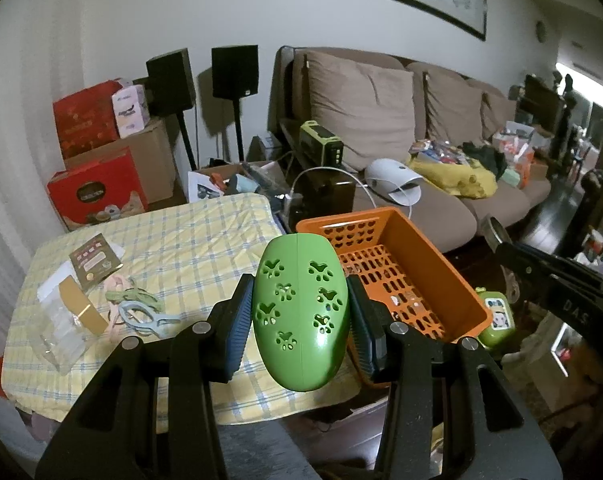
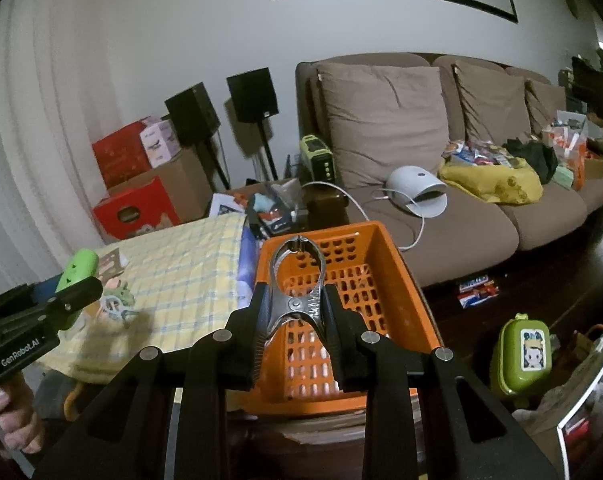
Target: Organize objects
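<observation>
Right wrist: right gripper [image 2: 297, 312] clenched on clamp [image 2: 297, 280], long axis pointing away, directly over basket [image 2: 405, 280]. Left gripper [image 1: 299, 312] grasps pod [image 1: 300, 312] just left of basket; right hand nearer.

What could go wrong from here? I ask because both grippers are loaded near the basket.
The green paw-print case is rounded and smooth, pinched only at its sides by the left gripper, so it might slip or twist out. The metal clamp in the right gripper is held by its handles and could pivot. Both grippers meeting over the orange basket might collide.
</observation>
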`<state>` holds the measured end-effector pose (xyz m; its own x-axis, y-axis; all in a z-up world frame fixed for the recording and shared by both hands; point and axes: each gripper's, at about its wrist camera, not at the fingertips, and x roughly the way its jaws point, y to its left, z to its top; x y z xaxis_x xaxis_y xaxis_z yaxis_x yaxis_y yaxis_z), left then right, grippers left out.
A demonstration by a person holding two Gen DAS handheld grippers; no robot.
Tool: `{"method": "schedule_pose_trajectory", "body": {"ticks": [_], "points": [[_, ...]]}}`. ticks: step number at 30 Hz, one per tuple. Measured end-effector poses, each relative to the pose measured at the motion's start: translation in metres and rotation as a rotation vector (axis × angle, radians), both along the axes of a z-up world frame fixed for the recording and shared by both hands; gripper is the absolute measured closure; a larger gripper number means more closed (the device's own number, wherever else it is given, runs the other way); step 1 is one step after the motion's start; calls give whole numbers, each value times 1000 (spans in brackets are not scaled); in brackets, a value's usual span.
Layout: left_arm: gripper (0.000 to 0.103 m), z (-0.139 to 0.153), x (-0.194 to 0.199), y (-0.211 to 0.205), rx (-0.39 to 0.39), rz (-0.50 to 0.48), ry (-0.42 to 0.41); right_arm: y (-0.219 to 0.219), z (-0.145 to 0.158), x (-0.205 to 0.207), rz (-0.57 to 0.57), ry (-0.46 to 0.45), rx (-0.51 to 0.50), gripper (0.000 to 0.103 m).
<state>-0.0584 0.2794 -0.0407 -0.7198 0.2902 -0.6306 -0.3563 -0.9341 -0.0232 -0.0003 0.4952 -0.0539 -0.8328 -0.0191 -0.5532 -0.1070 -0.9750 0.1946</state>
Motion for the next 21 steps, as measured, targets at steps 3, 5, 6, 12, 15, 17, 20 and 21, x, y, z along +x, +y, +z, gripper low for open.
{"method": "schedule_pose_trajectory", "body": {"ticks": [3,5,6,12,15,17,20,21], "points": [[61,0,-1,5,-8,-9,2,5,0,1,-14,-1,2,77],[61,0,0,7,-11,-12,3,6,-1,0,-17,-3,-3,77],[61,1,-1,8,-11,-14,3,6,-2,0,-18,-7,3,77],[61,4,-6,11,-14,1,-11,4,-2,-1,-20,-8,14,77],[61,5,-6,14,-11,-3,-9,3,-3,-1,-16,-6,22,77],[61,5,-7,16,-10,-8,-11,3,-3,-2,-17,-6,22,77],[61,5,-6,20,-9,-16,-11,3,-4,-1,-23,-6,24,77],[61,5,-6,21,-11,-17,-12,4,-4,-1,-25,-6,23,77]]}}
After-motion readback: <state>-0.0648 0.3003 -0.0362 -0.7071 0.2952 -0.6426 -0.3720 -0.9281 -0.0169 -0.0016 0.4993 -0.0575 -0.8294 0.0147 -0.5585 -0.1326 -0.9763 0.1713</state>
